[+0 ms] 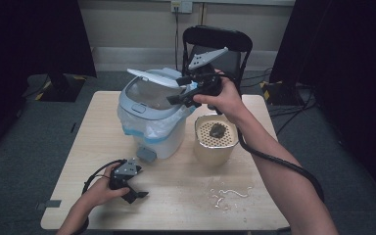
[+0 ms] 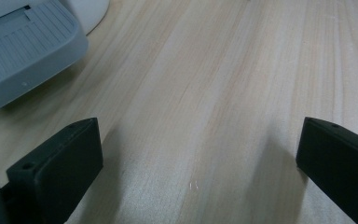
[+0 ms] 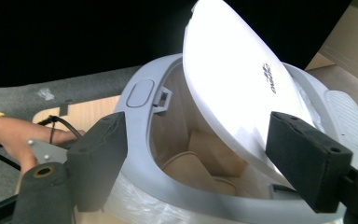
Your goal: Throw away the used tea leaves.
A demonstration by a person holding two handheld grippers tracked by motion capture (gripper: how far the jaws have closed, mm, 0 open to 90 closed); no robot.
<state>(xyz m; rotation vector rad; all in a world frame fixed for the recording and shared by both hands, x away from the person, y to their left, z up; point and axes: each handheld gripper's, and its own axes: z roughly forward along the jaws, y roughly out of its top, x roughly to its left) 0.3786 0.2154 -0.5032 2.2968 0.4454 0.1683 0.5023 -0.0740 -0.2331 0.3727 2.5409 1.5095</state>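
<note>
A white and grey pedal bin (image 1: pixel 164 137) with a plastic liner stands at the middle of the table. Its lid (image 1: pixel 154 77) is tilted partly up. My right gripper (image 1: pixel 181 90) hovers open at the lid's right edge; I cannot tell whether a jaw touches it. In the right gripper view the jaws (image 3: pixel 200 140) stand wide apart before the raised lid (image 3: pixel 233 88), and brown paper waste (image 3: pixel 200 163) lies inside the bin. My left gripper (image 1: pixel 138 185) rests open on the table in front of the bin, near its grey pedal (image 2: pixel 23 51), with nothing between its jaws (image 2: pixel 198 149).
A beige container (image 1: pixel 215 149) with a perforated insert and a dark lump (image 1: pixel 218 129) stands right of the bin. White scraps (image 1: pixel 230 193) lie near the table's front right. A black chair (image 1: pixel 215 39) stands behind the table.
</note>
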